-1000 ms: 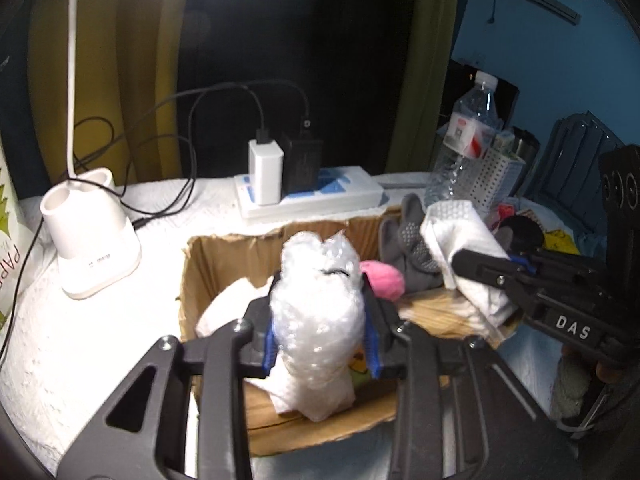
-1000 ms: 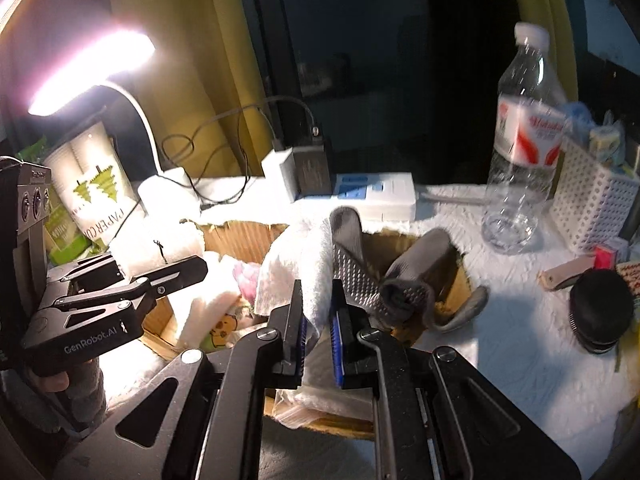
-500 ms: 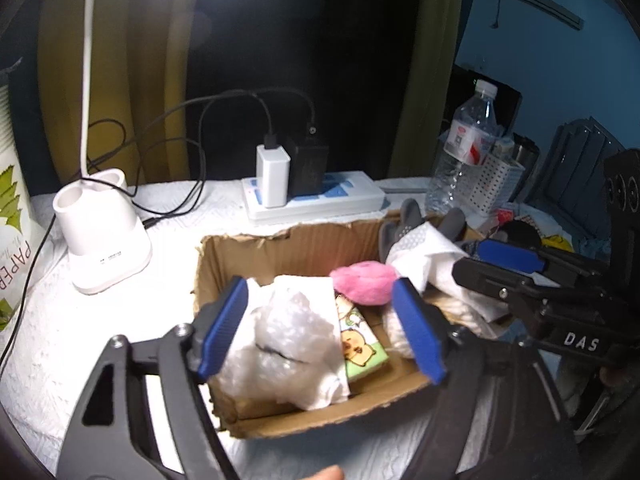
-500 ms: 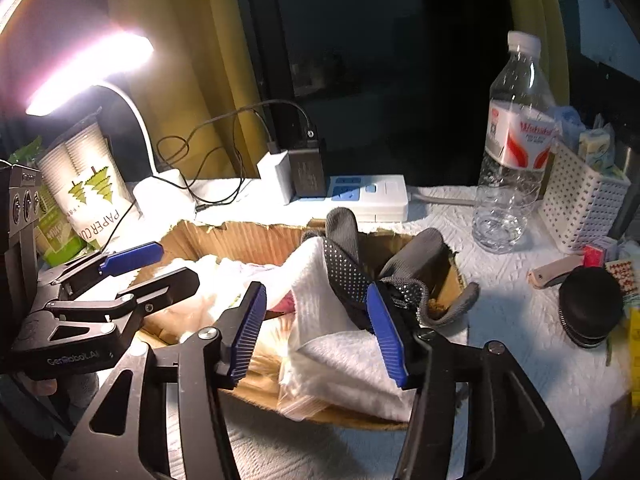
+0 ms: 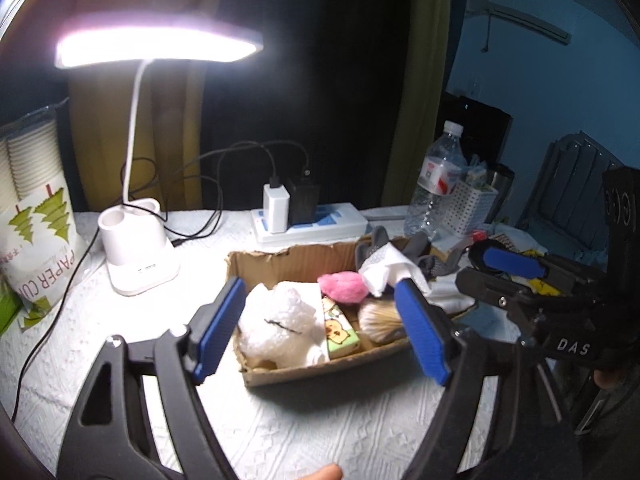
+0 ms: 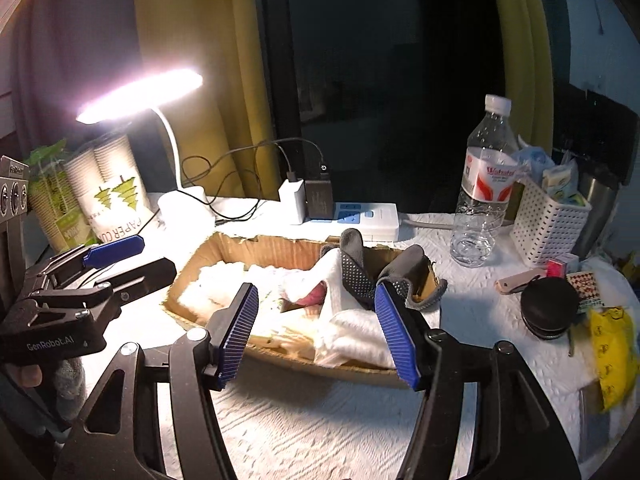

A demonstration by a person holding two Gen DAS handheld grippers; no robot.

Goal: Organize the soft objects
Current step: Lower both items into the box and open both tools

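Observation:
A shallow cardboard box [image 5: 296, 374] [image 6: 276, 246] on the white tablecloth holds soft things: a bubble-wrap bundle [image 5: 278, 322], a pink plush [image 5: 344, 287], a cartoon tissue pack [image 5: 340, 332], a beige puff [image 5: 378, 320], a white towel [image 6: 356, 334] and a grey dotted glove [image 6: 354, 270]. My left gripper [image 5: 320, 330] is open and empty, held back above the box's near side. My right gripper [image 6: 318, 332] is open and empty, just short of the towel. Each gripper also shows in the other's view, the left one [image 6: 120, 258] and the right one [image 5: 508, 270].
A lit desk lamp with white base [image 5: 136, 252], a power strip with chargers and cables [image 5: 312, 224], a paper-cup pack [image 5: 36, 232], a water bottle [image 6: 486, 188], a white perforated basket [image 6: 548, 224], a black round case [image 6: 550, 306] and a yellow packet [image 6: 612, 344] surround the box.
Both grippers opened: the left let go of the bubble-wrap bundle, the right let go of the white towel, both now lying in the box. Both grippers drew back and up.

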